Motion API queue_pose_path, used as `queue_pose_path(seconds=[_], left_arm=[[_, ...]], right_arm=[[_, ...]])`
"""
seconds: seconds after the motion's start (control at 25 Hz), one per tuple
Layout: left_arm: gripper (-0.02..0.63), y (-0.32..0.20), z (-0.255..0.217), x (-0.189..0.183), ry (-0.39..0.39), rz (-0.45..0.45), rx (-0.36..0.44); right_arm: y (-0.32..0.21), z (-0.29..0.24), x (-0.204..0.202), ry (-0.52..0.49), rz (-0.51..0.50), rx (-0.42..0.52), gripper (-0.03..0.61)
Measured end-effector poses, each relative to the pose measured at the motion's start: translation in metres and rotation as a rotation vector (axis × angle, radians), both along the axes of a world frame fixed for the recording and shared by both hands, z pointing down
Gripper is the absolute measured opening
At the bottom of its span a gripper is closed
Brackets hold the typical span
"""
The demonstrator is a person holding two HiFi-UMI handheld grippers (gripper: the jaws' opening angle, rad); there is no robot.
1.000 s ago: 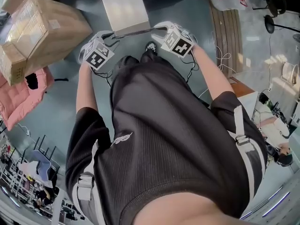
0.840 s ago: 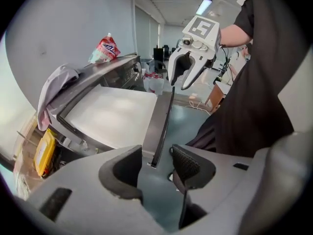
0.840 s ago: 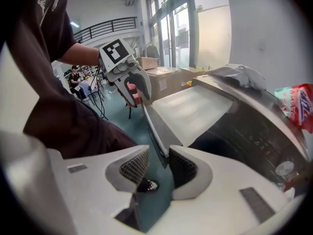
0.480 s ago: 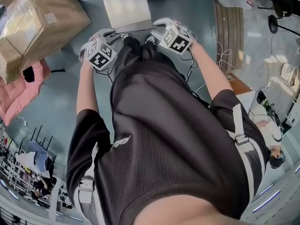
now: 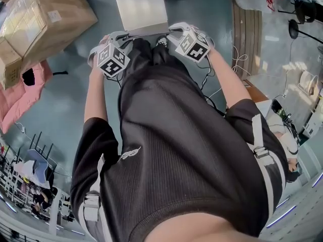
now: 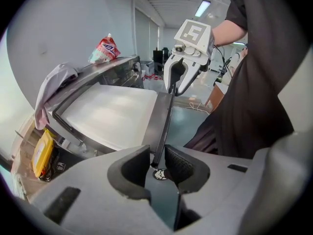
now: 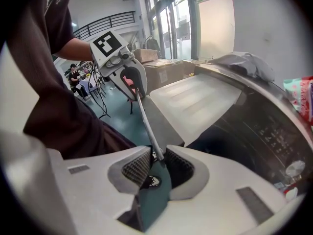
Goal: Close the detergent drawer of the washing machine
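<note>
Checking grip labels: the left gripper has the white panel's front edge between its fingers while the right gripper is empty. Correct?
Not quite: the right gripper isn't empty. The right gripper view shows the white panel's front edge between its fingers too, as for the left gripper; both have just been closing on it.

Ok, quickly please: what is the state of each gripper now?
Left gripper: jaws have just been closing, now clamped on the washer lid's front edge.
Right gripper: jaws have just been closing, clamped on the same edge.
</note>
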State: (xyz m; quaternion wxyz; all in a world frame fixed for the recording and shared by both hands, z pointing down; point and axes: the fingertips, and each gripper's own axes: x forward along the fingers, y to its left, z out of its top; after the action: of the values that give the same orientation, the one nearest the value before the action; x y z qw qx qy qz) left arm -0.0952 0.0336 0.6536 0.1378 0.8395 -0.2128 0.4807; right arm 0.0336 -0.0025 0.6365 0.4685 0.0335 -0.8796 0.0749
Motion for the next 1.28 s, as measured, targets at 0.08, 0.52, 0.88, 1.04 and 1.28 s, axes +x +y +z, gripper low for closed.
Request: queue_pose_path(seconds=[0.08,0.52,0.88,1.04,1.28], left_arm=[[0.098,0.0,0.0,0.0,0.011,-0.009,-0.001],[0.086,0.001,-0.01,-0.001,0.059,-0.022,-0.018],[0.094,-0.003,-0.016,-0.006,0.095,-0.069,-0.038],[0.095,-0.006,-0.015,-0.01,0.089,-0.068,-0.034],[0.097,-0.01,-0.012,-0.014,0.089,-0.083,-0.028]], right_arm=[[0.0,0.0,-0.001,-0.001,0.007,0.002,0.089],[0.002,-0.011,-0.002,-0.007,0.015,0.016,0.078],[0.0,-0.019,-0.006,-0.026,0.046,0.019,0.078],[-0.002,-0.017,-0.009,-0.023,0.053,0.027,0.078],[-0.005,-0.015,-0.014,-0.034,0.07,0.03,0.08]])
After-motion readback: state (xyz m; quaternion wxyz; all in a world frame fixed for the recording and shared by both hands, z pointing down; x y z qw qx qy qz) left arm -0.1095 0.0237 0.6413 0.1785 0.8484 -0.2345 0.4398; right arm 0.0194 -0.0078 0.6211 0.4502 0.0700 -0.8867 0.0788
